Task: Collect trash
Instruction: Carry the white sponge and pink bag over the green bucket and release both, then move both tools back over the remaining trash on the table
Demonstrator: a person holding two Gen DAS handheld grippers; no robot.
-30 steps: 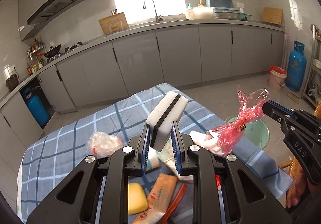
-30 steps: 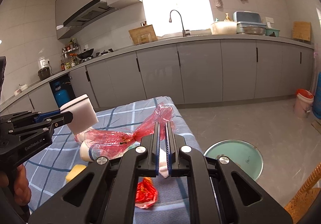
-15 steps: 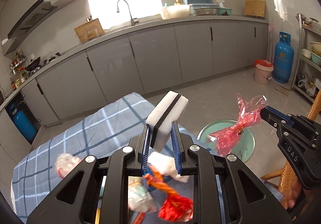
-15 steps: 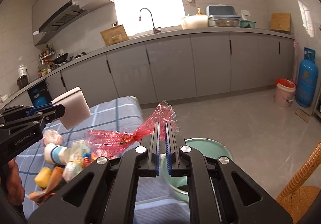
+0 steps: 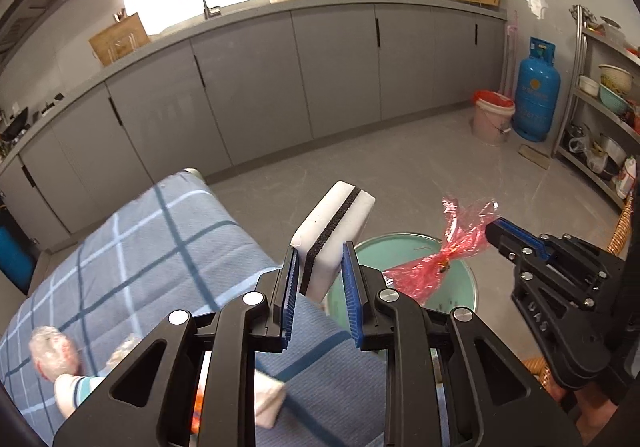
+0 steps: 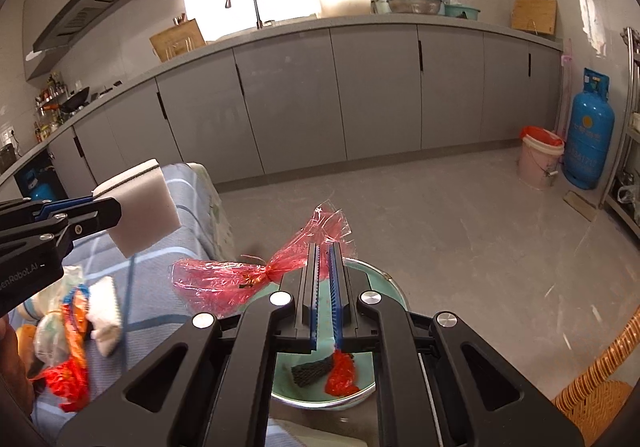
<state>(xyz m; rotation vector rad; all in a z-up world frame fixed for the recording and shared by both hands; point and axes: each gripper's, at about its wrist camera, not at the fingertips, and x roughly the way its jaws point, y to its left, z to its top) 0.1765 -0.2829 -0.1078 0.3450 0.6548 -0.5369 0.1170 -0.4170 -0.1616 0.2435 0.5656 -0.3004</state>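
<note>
My left gripper [image 5: 319, 259] is shut on a white sponge [image 5: 332, 235] with a black middle layer, held above the table's right end; the sponge also shows in the right wrist view [image 6: 140, 207]. My right gripper [image 6: 325, 251] is shut on a red cellophane wrapper [image 6: 224, 281], which hangs over the rim of a green basin [image 6: 384, 283] on the floor. In the left wrist view the wrapper [image 5: 440, 267] is over the basin [image 5: 464, 295]. The basin holds a dark scrap [image 6: 312, 369] and a red scrap [image 6: 342, 373].
The table with a blue checked cloth [image 5: 140, 247] carries more trash at its near end: wrappers, a cup, red plastic [image 6: 66, 379]. A wicker chair [image 6: 600, 379] stands at right. A blue gas cylinder [image 6: 590, 131] and a pink bucket [image 6: 540, 159] stand by the grey cabinets.
Both grippers have swung right, away from over the table toward the green basin. The wrapper now hangs over the basin and the sponge nears the table's right edge.
</note>
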